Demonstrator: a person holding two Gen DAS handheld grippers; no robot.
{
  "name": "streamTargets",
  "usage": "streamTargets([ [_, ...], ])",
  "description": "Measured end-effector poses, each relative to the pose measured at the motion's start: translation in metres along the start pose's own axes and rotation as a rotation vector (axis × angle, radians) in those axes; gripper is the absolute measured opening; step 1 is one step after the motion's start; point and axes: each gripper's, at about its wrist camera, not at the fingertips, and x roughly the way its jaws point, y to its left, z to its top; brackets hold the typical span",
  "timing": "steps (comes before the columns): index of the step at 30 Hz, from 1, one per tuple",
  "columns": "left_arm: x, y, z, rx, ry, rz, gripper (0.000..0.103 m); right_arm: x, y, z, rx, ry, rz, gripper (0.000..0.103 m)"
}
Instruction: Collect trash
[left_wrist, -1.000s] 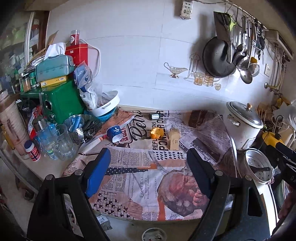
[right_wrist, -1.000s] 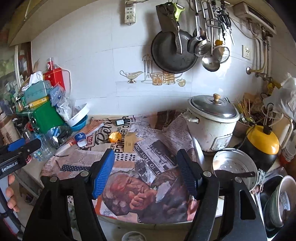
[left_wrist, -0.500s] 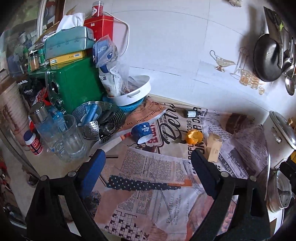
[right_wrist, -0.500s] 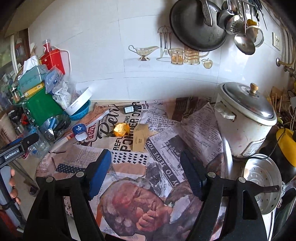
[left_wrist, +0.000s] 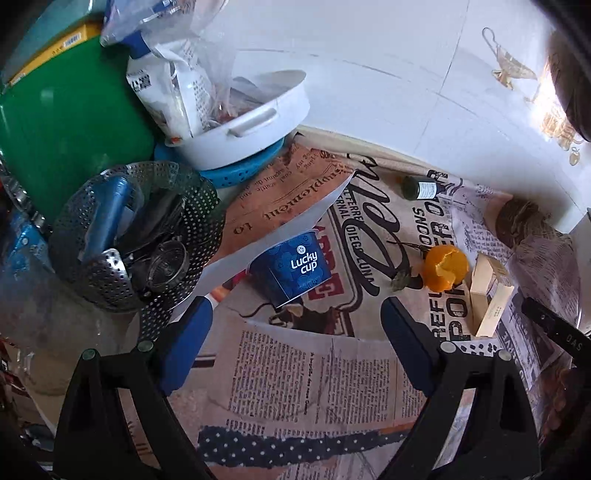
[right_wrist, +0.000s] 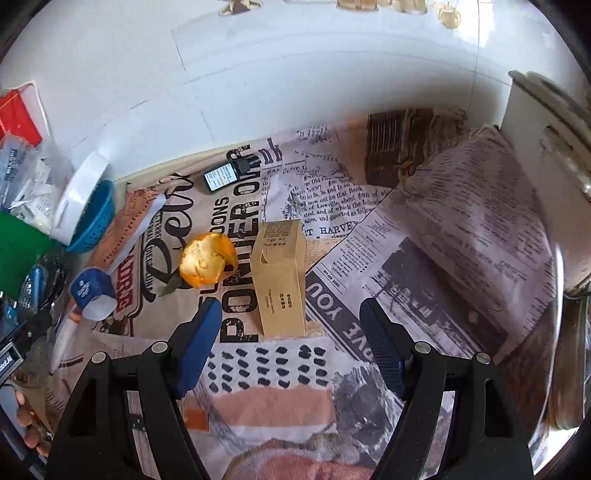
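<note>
Left gripper (left_wrist: 295, 321), black frame with blue-padded fingers (left_wrist: 186, 347): angled steeply downward, jaws standing wide apart, nothing between the pads. Right gripper (right_wrist: 291, 321), same black build with blue ribbed fingers (right_wrist: 382, 349): also pitched steeply downward, jaws apart, pads pressing on nothing. In the right wrist view, the left gripper's black body shows at the left edge, with the person's bare fingertips (right_wrist: 29, 424) wrapped beneath it.

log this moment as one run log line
left gripper: open, over cup | right gripper: open, over box | peel, bottle: on newspaper, untouched
</note>
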Motion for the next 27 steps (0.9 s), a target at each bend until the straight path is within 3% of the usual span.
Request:
streamTargets([
  [4, 0.032, 0.002, 0.006, -0.031, 0.043, -0.012, 0.091, 0.037, 0.009, 0.006, 0.012, 0.045, -0.034, 0.073],
  [7, 0.050, 0.001, 0.010, -0.034, 0.066, 0.003, 0.089, 0.055, 0.013, 0.008, 0.007, 0.074, -0.058, 0.064],
  [11, 0.071, 0.001, 0.016, -0.059, 0.082, 0.028, 0.083, 0.069, 0.012, 0.008, 0.000, 0.109, -0.071, 0.037],
  [16, 0.090, 0.001, 0.020, -0.063, 0.109, 0.056, 0.069, 0.055, 0.007, 0.002, 0.004, 0.062, -0.075, 0.037],
  [20, 0.091, -0.005, 0.018, -0.047, 0.089, 0.078, 0.066, 0.032, 0.001, -0.008, 0.005, 0.029, -0.073, 0.037],
  [27, 0.067, -0.035, 0.005, 0.029, 0.072, 0.035, 0.064, -0.014, -0.022, -0.018, 0.033, -0.034, -0.045, 0.037],
])
